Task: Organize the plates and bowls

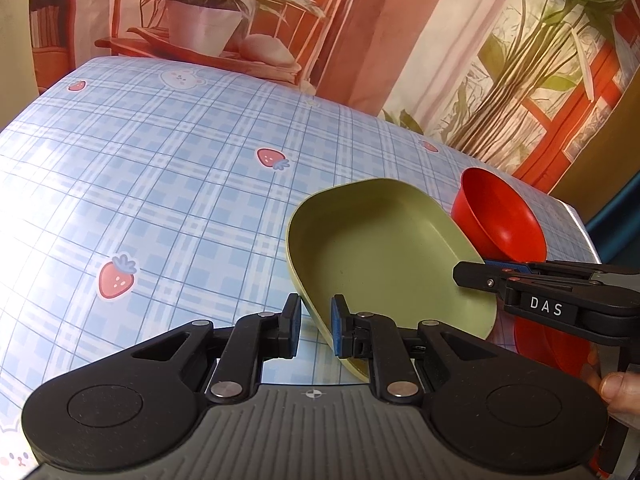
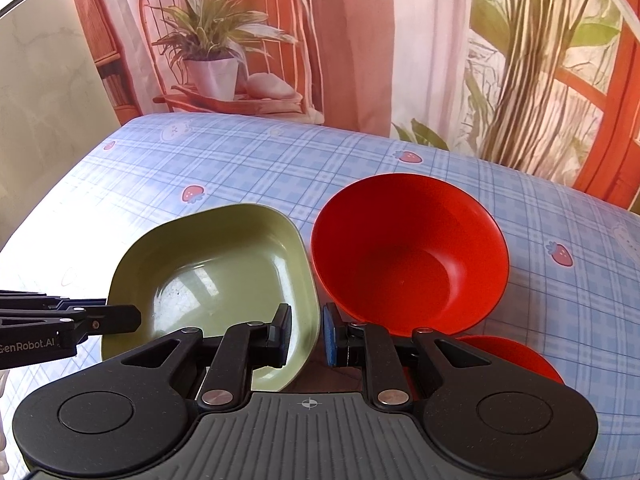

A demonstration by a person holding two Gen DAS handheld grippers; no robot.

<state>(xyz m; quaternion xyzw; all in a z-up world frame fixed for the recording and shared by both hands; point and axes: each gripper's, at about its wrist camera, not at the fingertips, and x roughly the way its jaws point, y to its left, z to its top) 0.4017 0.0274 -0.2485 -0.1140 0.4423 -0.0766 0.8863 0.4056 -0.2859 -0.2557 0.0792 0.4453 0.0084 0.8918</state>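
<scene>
A green squarish dish (image 1: 384,248) (image 2: 212,276) sits on the blue checked tablecloth (image 1: 160,200). A red bowl (image 2: 408,252) (image 1: 500,216) stands just right of it. A red plate (image 2: 516,356) (image 1: 548,340) lies nearer, partly hidden. My left gripper (image 1: 316,328) is open, its jaws straddling the dish's left rim. My right gripper (image 2: 306,334) is open, its jaws straddling the dish's right rim, next to the red bowl. Each gripper shows from the side in the other's view, the right one (image 1: 460,274) and the left one (image 2: 136,318).
A printed backdrop with plants and a chair (image 2: 240,40) hangs behind the table. The table's far edge (image 1: 360,112) runs below it, and its right edge (image 1: 584,232) is close to the red bowl. A thumb (image 1: 616,388) holds the right gripper.
</scene>
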